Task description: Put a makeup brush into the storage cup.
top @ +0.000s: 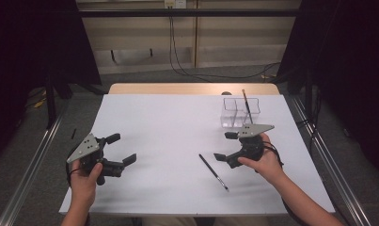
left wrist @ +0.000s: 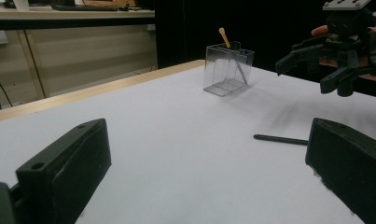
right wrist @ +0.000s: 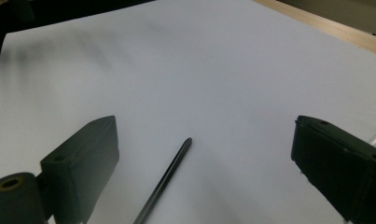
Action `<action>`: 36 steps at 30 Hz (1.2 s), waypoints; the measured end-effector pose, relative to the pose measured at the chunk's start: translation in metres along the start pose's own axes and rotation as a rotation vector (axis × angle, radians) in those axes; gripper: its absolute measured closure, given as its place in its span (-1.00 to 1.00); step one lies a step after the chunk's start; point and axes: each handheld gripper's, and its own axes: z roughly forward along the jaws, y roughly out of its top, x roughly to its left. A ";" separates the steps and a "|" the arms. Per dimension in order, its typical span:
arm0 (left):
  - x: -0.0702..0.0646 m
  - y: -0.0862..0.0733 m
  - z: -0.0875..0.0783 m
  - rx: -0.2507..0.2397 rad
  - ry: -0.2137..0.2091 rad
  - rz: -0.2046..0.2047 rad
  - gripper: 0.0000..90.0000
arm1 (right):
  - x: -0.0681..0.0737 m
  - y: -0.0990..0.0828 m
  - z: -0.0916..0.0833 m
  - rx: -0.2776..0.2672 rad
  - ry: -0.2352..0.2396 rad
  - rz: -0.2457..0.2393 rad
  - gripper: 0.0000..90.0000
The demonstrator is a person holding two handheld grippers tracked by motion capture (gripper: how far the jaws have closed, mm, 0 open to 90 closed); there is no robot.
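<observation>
A: Where does the black brush [top: 214,172] lie?

B: Flat on the white counter [top: 168,122], toward the near edge and right of the middle, slanted with its tip toward the near right corner. Bare surface lies all around it.

A: And the right gripper [top: 226,146]?

B: Just right of the brush, fingers released and spread wide, holding nothing. In the right gripper view the brush [right wrist: 164,179] runs up between the two fingers without touching either.

A: The left gripper [top: 122,149]?

B: Near the left edge, fingers released as well and gripping nothing, well apart from the brush.

A: Anything else out there?

B: A clear holder [top: 240,112] near the far right corner, with a second brush [top: 247,106] leaning inside. The broad middle of the counter lies open.
</observation>
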 end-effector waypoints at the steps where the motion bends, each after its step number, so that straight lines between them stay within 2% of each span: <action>1: 0.000 0.000 0.000 0.000 0.000 0.002 -1.00 | 0.000 0.000 0.000 0.008 -0.005 0.001 -0.79; 9: 0.000 0.000 0.000 0.003 0.000 0.004 -1.00 | 0.004 0.000 0.005 0.087 -0.002 -0.005 -0.75; 12: 0.000 0.000 0.001 0.003 -0.002 0.002 -1.00 | 0.006 0.000 0.007 0.129 -0.016 -0.015 -0.69; 21: 0.000 0.000 0.000 0.002 -0.002 0.002 -1.00 | 0.013 0.004 0.014 0.246 -0.003 -0.026 -0.59; 26: 0.000 0.000 0.001 0.002 -0.004 0.003 -1.00 | 0.014 0.002 0.018 0.311 0.020 -0.001 -0.50; 36: 0.000 -0.001 0.002 0.001 -0.005 -0.007 -1.00 | 0.020 0.002 0.026 0.419 0.031 0.043 -0.27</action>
